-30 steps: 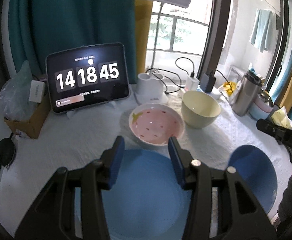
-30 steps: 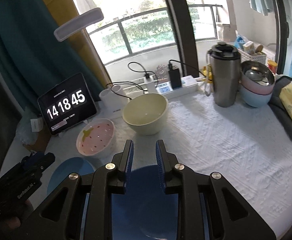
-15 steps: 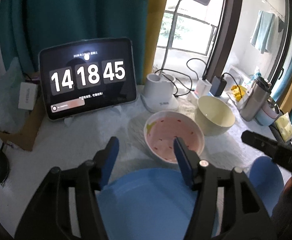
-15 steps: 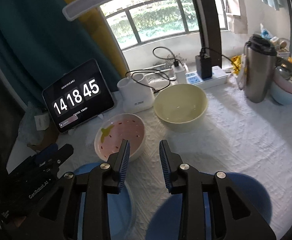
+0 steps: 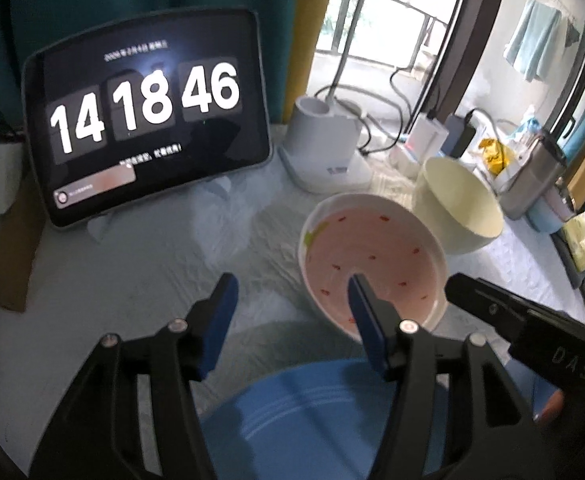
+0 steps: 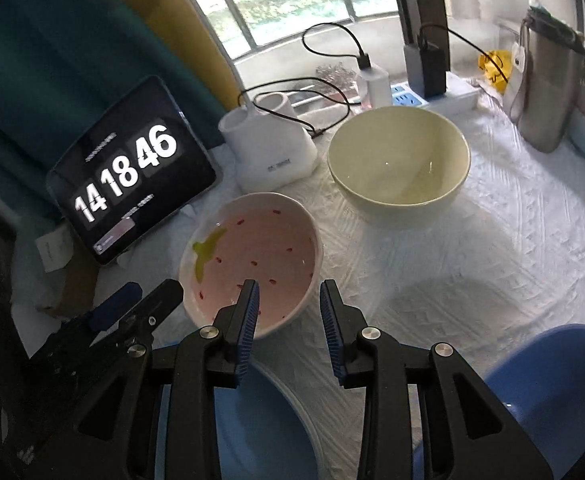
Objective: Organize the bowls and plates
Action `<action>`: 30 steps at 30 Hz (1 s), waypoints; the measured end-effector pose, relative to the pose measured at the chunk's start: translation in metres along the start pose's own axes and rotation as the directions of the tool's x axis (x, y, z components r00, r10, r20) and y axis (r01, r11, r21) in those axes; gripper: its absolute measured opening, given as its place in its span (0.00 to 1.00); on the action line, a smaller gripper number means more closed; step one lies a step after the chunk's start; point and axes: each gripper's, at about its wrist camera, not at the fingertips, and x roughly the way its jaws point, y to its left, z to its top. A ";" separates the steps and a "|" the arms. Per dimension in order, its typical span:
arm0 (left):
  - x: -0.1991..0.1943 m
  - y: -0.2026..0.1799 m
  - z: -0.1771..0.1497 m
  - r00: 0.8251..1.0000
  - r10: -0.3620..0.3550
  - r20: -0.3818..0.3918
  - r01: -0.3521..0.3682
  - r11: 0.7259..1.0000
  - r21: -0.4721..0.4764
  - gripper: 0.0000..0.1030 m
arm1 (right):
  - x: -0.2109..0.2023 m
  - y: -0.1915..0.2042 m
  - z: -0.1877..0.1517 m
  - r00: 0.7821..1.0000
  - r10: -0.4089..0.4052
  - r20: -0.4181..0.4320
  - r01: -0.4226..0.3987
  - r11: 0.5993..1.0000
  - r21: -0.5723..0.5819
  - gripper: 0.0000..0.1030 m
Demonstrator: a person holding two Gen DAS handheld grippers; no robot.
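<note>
Both grippers hang low over the near edge of the worktop (image 6: 472, 248), which is covered in a white, textured cloth. The left gripper (image 5: 290, 300) has its blue-padded jaws spread wide and holds nothing; the right gripper (image 6: 288, 304) is parted more narrowly, also empty.

Just ahead of them sits the shallow pink bowl with a white rim (image 6: 252, 256) — its inside is speckled with small red marks and carries a yellow-green leaf shape on one side, like a strawberry. It stands upright on the cloth, and in the left wrist view the left gripper's right finger overlaps its near rim (image 5: 372, 264), though I cannot tell whether they touch.

Behind it and to the right stands a deeper, pale cream-yellow bowl (image 6: 398, 164), glossy and empty, just beside the pink one but apart from it.

Two blue plates lie nearest the person: a round blue plate with faint concentric rings (image 5: 304, 412) directly under the left gripper, and a second blue plate (image 6: 548, 392) off to the right, partly cut off by the frame edge.

At the back, a black tablet showing a flip clock reading 14 18 46 (image 5: 144, 120) leans upright, next to a white lamp base (image 6: 270, 148), with a steel tumbler (image 6: 548, 80) on the far right.
</note>
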 end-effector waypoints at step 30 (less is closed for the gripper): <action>0.040 -0.008 -0.003 0.996 -0.064 -0.069 0.067 0.997 0.041 0.22 | 0.057 -0.001 -0.005 0.991 -0.078 -0.104 0.087 0.992 0.086 0.17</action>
